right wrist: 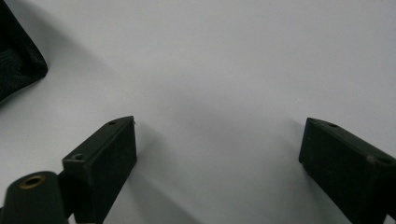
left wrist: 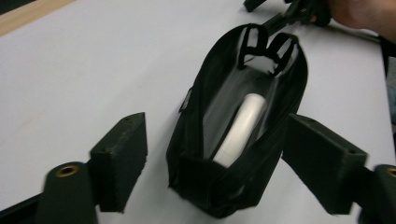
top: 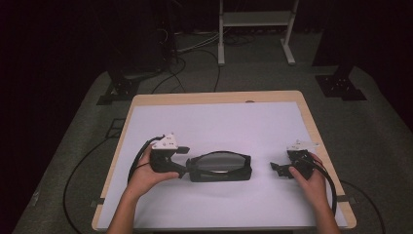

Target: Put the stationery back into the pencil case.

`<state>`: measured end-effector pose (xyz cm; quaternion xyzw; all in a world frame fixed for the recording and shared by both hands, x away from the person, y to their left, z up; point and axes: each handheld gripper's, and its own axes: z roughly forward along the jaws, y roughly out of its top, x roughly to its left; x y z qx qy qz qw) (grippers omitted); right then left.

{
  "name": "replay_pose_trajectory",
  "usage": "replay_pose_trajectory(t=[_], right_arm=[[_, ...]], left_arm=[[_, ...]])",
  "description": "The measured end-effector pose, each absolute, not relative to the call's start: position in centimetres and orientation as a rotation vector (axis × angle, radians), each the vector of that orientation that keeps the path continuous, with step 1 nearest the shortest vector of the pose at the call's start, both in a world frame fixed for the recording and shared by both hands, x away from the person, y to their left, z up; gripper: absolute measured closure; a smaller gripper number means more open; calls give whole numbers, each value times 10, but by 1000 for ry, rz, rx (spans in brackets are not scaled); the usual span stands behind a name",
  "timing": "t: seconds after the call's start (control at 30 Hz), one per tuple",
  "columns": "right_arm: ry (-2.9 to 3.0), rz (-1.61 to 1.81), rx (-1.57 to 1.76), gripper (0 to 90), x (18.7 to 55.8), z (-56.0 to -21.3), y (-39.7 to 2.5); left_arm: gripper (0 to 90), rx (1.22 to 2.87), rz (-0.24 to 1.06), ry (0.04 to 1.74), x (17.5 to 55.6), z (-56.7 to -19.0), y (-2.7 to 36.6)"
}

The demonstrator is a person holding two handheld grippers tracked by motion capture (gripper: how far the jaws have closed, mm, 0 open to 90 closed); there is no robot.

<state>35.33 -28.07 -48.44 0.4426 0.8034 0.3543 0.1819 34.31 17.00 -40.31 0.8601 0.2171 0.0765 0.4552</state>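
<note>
Looking at this, the black pouch (top: 220, 167) is lying on its side in the middle of the white tabletop (top: 219, 122), its mouth gaping toward the left claw (left wrist: 212, 163). That claw is sitting wide open with its jaws straddling the near end of the pouch, not gripping anything yet. Inside, a white tube (left wrist: 240, 128) is lying lengthwise along the bottom. The right claw (top: 278, 169) is resting well apart from the pouch on the right side, also spread wide and holding nothing, just pointing at bare tabletop. I'm guessing the pouch is soft fabric and pretty light, so it's probably going to sag and fold when lifted, and the tube could slide out if the open end tips down. I'd say pinching the stiffer rim, or the loop straps (left wrist: 266, 44) at the far end, is looking like the safest hold.
</note>
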Motion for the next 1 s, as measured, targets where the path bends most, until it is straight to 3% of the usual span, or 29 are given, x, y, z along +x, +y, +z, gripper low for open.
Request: replay_pose_trajectory(t=[0.37,1.0], right_arm=[[2268,999,1248,101,353,-484,-281],[2267,1000,1249,101,353,-484,-281]], left_arm=[[104,2118,235,652,332,-410,198],[88,2149,250,769,303,-441,233]])
